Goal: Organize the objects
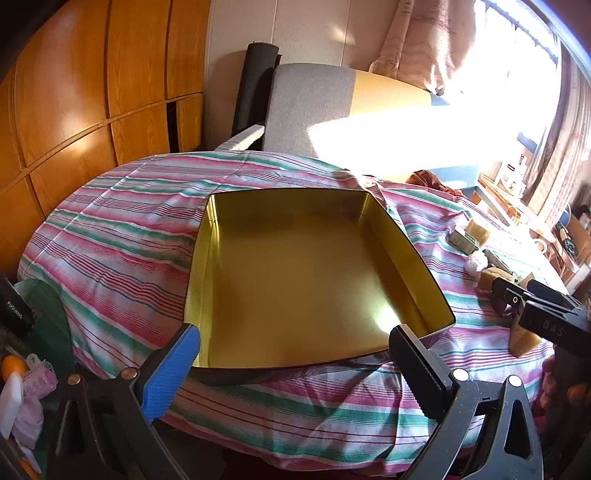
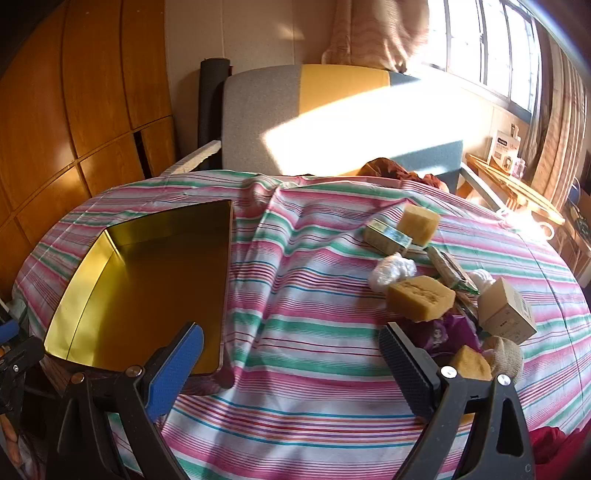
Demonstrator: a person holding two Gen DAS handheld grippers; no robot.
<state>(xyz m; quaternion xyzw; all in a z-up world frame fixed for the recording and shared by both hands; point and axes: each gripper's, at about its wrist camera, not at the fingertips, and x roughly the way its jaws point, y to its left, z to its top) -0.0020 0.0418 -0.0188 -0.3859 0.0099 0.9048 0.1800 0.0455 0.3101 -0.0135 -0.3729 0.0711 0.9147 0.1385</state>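
While spread wide, left gripper [image 1: 293, 354] over tin [image 1: 295, 280], right gripper [image 2: 291, 354] over cloth [image 2: 314, 295]

A lived-in room of a home is shown, most likely a bedroom or sitting room. A striped cloth [image 2: 314, 302] in pink, green and white is spread over the near surface, and orange wooden cupboard doors [image 1: 74, 92] are seen on the left. At the far side an upholstered seat back [image 2: 303, 110] in grey and yellow is placed against a pale wall, while a barred window [image 2: 480, 40] with patterned curtains [image 2: 373, 33] is seen at the far right, with sunlight cast across the furniture.
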